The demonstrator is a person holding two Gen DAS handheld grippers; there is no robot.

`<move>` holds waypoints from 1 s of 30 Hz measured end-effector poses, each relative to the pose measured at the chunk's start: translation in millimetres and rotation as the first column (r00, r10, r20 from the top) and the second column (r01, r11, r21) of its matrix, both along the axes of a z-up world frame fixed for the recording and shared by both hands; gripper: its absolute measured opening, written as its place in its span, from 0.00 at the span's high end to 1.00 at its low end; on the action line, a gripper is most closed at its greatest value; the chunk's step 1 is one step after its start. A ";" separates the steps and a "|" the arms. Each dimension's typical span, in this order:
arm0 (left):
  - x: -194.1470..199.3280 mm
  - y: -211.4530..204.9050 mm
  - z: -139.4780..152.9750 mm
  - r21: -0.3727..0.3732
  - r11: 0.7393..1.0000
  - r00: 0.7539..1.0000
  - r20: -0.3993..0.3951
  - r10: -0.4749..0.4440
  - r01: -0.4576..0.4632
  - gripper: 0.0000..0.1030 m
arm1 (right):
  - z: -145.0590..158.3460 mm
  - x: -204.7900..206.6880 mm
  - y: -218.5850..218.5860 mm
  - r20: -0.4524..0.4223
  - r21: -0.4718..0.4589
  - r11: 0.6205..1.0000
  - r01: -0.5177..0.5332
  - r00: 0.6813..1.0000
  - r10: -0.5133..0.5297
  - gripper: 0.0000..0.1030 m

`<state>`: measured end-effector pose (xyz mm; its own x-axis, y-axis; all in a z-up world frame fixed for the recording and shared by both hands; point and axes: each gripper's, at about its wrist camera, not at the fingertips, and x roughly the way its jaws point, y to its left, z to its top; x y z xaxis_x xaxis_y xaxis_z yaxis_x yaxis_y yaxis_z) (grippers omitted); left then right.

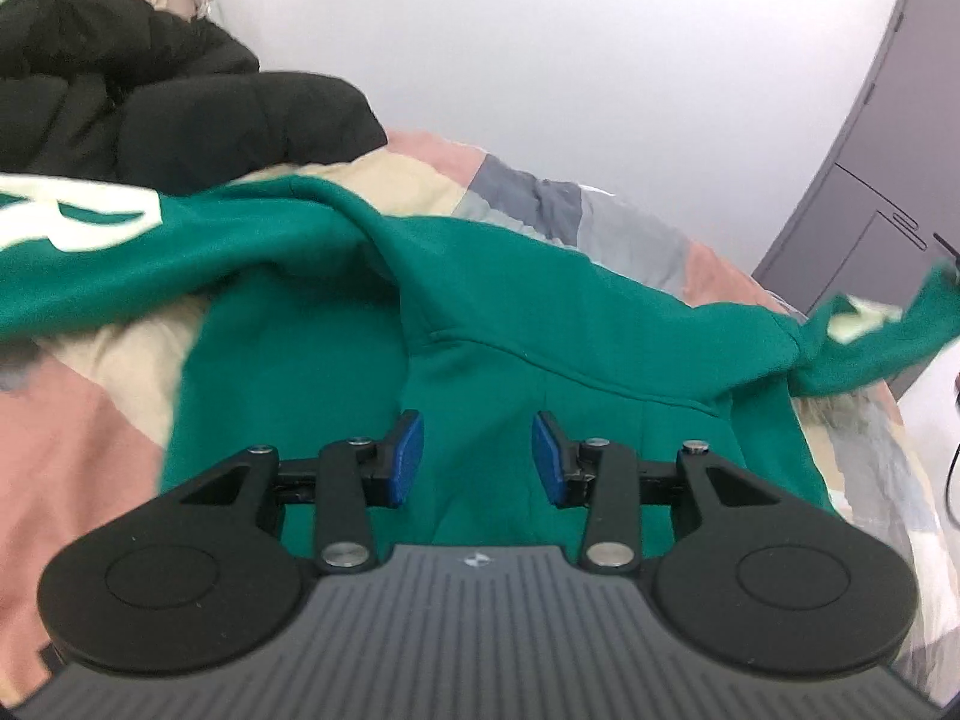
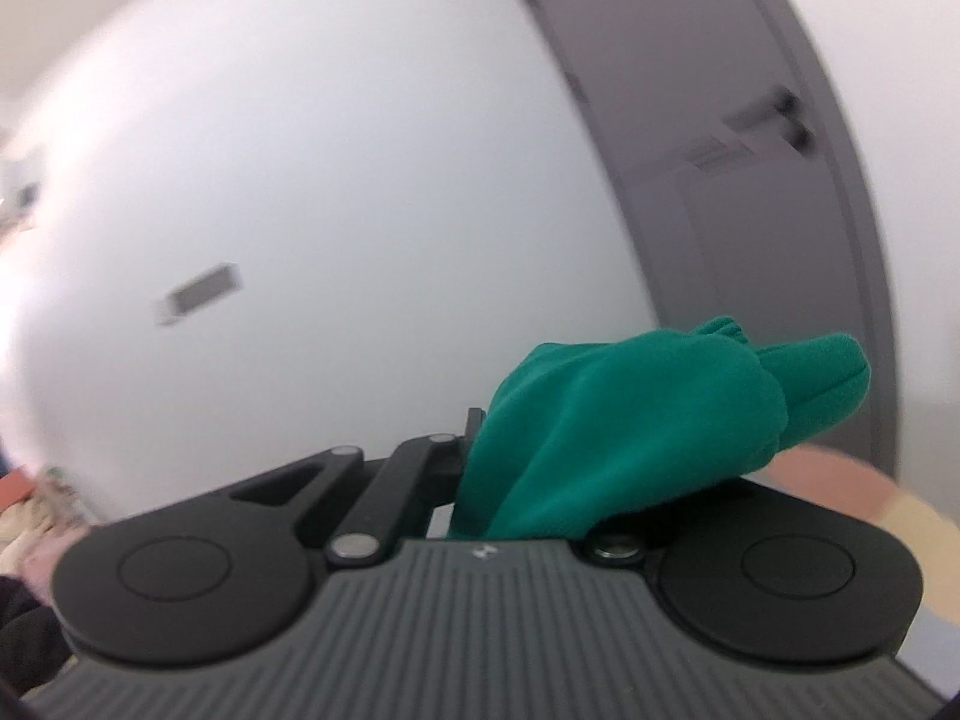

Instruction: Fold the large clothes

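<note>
The green hoodie (image 1: 540,324) lay spread on the patchwork bed quilt (image 1: 78,420). The left gripper (image 1: 478,459) hovered over it, jaws parted and empty. The right gripper (image 2: 480,468) clenched a bunched fold of it aloft.

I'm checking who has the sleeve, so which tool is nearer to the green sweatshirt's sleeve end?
Right. The right tool is shut on the sleeve end, lifted off the bed. The left tool is open above the green sweatshirt, well away from that sleeve end.
</note>
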<state>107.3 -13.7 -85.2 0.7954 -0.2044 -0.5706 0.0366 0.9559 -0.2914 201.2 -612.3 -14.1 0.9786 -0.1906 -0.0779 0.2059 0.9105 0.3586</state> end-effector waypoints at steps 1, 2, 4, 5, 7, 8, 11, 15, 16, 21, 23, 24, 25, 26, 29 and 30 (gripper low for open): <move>-5.6 1.9 1.8 -0.001 1.000 1.000 0.013 -0.003 0.003 0.55 | 13.3 -4.4 16.1 0.013 -0.029 0.999 -0.022 1.000 0.023 0.94; -10.6 3.5 2.9 0.003 1.000 1.000 0.025 -0.011 0.011 0.55 | 25.5 -6.9 33.2 0.023 -0.060 0.997 -0.046 0.999 0.047 0.94; -19.3 7.4 2.3 0.018 1.000 0.999 0.048 -0.006 0.005 0.55 | 47.5 -16.4 71.6 0.023 -0.123 0.988 -0.092 0.995 0.095 0.94; -23.1 10.8 0.0 0.017 1.000 0.998 0.058 0.003 -0.004 0.55 | 55.6 -16.0 91.2 0.004 -0.142 0.983 -0.113 0.993 0.115 0.93; -26.3 16.9 -7.4 0.002 1.000 0.998 0.057 0.001 -0.001 0.55 | 69.8 -16.3 137.1 -0.034 -0.202 0.966 -0.159 0.987 0.155 0.93; -27.5 19.9 -11.8 -0.007 1.000 0.999 0.047 0.002 -0.002 0.55 | 72.5 -18.0 160.8 -0.042 -0.237 0.954 -0.183 0.983 0.178 0.93; -29.4 28.4 -19.5 -0.013 1.000 1.000 0.027 0.010 -0.009 0.55 | 70.4 -19.8 231.2 -0.089 -0.376 0.892 -0.252 0.968 0.236 0.93; -33.4 42.9 -17.4 -0.074 0.997 0.999 0.021 0.032 -0.030 0.48 | 49.2 -34.2 315.8 -0.157 -0.500 0.788 -0.359 0.932 0.325 0.91; -35.4 46.5 -16.7 -0.089 0.995 0.999 0.021 0.043 -0.041 0.46 | 40.4 -39.2 333.9 -0.184 -0.514 0.763 -0.391 0.919 0.348 0.90; -42.5 60.1 -14.9 -0.113 0.992 0.998 0.030 0.055 -0.052 0.46 | -23.8 -71.2 413.1 -0.332 -0.556 0.619 -0.555 0.831 0.447 0.90; -44.8 63.9 -15.1 -0.122 0.991 0.998 0.029 0.058 -0.054 0.46 | -43.5 -78.5 431.9 -0.381 -0.558 0.571 -0.602 0.798 0.467 0.90; -45.3 65.7 -14.6 -0.132 0.990 0.998 0.030 0.058 -0.053 0.46 | -52.8 -84.6 443.8 -0.408 -0.560 0.546 -0.623 0.781 0.473 0.90; -45.8 67.3 -13.5 -0.141 0.989 0.998 0.034 0.058 -0.052 0.46 | -58.2 -88.9 455.2 -0.433 -0.561 0.524 -0.640 0.767 0.473 0.90; -45.6 67.8 -12.4 -0.143 0.988 0.998 0.038 0.059 -0.053 0.46 | -65.7 -93.8 461.3 -0.456 -0.558 0.507 -0.656 0.754 0.473 0.90; -43.4 68.4 -10.1 -0.134 0.989 0.997 0.046 0.067 -0.060 0.46 | -84.4 -98.9 469.5 -0.531 -0.511 0.467 -0.721 0.693 0.488 0.89; -42.7 68.5 -10.2 -0.132 0.989 0.997 0.045 0.069 -0.062 0.46 | -90.5 -102.1 471.7 -0.554 -0.494 0.453 -0.742 0.670 0.494 0.89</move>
